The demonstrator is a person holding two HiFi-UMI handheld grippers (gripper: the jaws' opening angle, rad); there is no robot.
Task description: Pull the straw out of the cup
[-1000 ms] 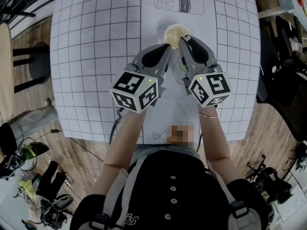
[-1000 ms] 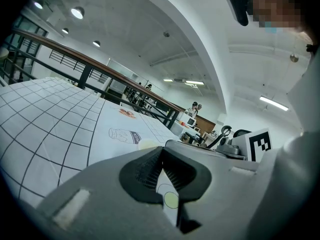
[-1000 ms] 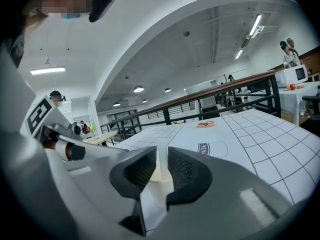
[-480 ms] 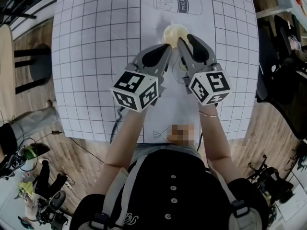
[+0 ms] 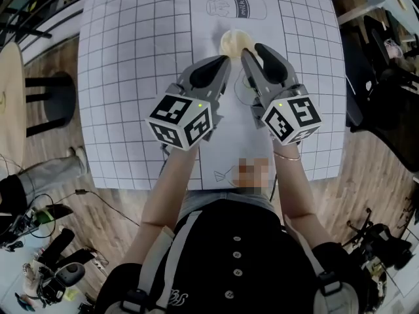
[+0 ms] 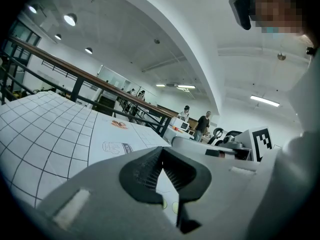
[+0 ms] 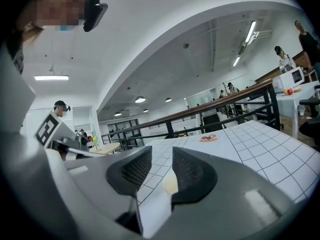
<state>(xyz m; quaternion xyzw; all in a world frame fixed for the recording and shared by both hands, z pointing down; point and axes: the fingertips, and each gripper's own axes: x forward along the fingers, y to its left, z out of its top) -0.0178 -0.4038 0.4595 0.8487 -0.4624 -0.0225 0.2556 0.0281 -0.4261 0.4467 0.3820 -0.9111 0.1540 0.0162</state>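
Observation:
A cream-coloured cup stands on the grid mat, just beyond both grippers. I cannot make out a straw in any view. My left gripper hovers at the cup's near left side; its pads meet at the tips with nothing between them. Close to the cup's right side, my right gripper has its jaws opening. The gap in the right gripper is empty, and through it a patch of the cup shows farther off.
A milk carton drawing is printed on the mat beyond the cup, and a circle drawing lies under the right gripper. A dark stool stands left of the table, dark chairs to the right. A railing and distant people show in the gripper views.
Both grippers have lifted a little off the table and look larger in the head view. The cup stays where it was.

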